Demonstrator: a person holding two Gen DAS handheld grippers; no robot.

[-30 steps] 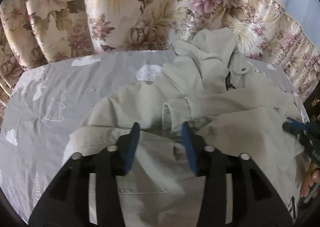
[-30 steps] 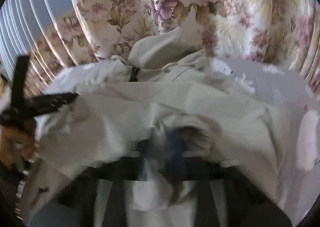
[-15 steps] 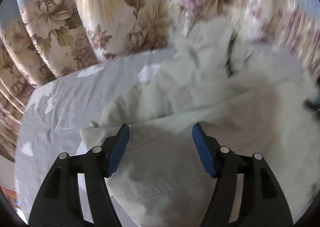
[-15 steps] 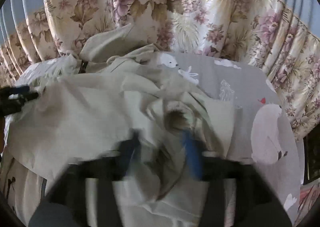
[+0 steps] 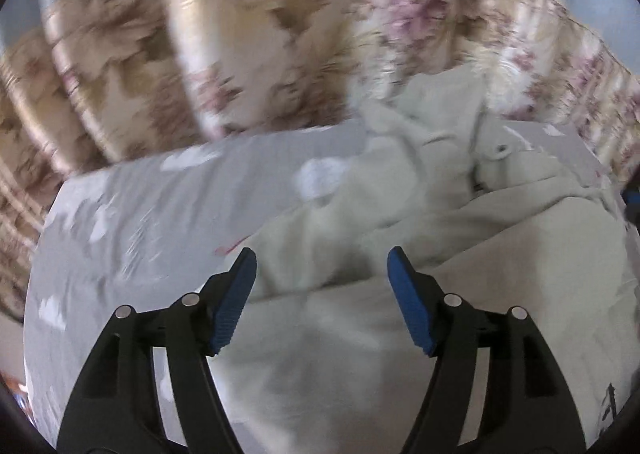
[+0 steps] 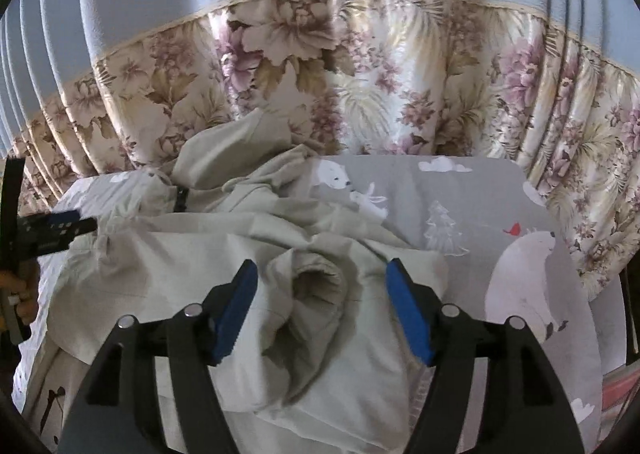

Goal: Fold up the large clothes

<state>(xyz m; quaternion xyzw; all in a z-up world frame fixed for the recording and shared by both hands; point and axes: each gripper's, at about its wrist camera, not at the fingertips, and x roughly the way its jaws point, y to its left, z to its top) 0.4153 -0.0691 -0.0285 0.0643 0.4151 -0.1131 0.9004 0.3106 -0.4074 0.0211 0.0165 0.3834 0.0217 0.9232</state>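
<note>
A pale beige garment (image 6: 168, 278) of thin, matte, creased cloth lies heaped on a grey bedsheet (image 6: 472, 206) printed with white bears, rabbits, trees and clouds. Taking the garment as the landmark: at its left edge in the right wrist view, the left gripper (image 6: 60, 228) shows from outside as black bars with a blue tip, held by a person's hand (image 6: 20, 294); its tip lies just beside the cloth's left corner. Whether it touches cannot be told.

The left wrist view is motion-blurred. There the left gripper (image 5: 322, 266) hangs over the garment's (image 5: 440, 294) smooth near panel, its ribbed blue pads (image 5: 236, 294) well apart and gripping nothing, the cloth beneath the gap. Left of the garment lies bare bedsheet (image 5: 140, 222). Only this view shows a small round button (image 5: 501, 149) on the rumpled far part.

The right wrist view is sharp. The right gripper (image 6: 322, 278) is over the garment's right portion, its jaws opening, blue pads (image 6: 408, 310) clear of the fabric. Between them sits a tube-shaped sleeve cuff (image 6: 316, 282), its round mouth facing the camera. Only here does a dark buckle (image 6: 182, 198) show, at the garment's far side. Right of the garment the bedsheet carries a large white bear (image 6: 524, 282). Behind everything hangs a pleated, glossy floral curtain (image 6: 360, 86) below a plain blue band.
</note>
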